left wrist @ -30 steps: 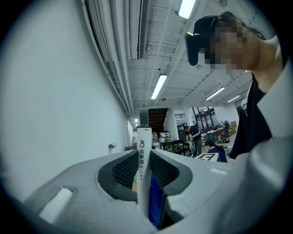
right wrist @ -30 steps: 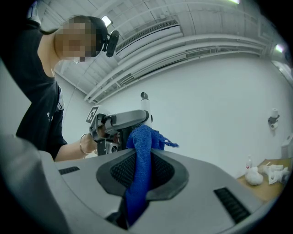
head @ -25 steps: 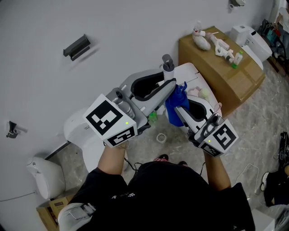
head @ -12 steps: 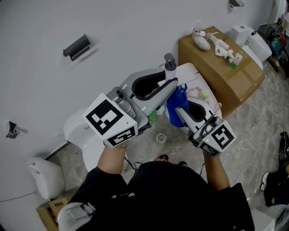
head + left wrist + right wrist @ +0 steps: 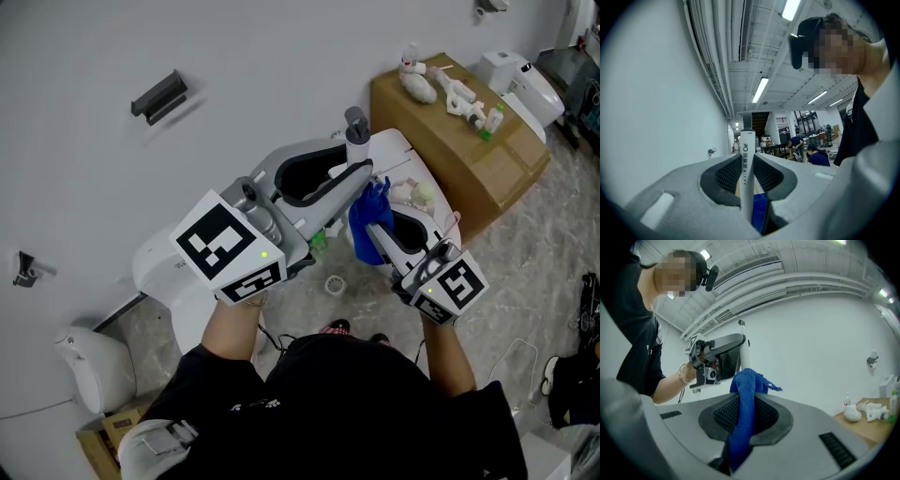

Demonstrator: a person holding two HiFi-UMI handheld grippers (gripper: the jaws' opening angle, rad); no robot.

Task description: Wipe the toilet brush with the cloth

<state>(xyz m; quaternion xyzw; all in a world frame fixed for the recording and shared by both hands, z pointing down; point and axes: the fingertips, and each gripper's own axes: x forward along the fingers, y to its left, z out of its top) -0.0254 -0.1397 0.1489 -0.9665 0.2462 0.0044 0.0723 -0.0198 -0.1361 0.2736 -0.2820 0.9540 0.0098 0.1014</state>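
Toilet brush [image 5: 746, 154], left jaws; cloth [image 5: 743, 399], right jaws

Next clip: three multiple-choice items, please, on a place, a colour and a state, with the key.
1. In the head view, the box stands: A. upper right; B. lower left; C. centre.
2. The cloth is: A. red; B. blue; C. yellow.
3. The right gripper is: A. open, empty; B. shut on the cloth; C. shut on nothing.
Key: 1 A, it stands by the wall at upper right; 2 B, it shows blue; 3 B, its jaws pinch the cloth in the right gripper view.
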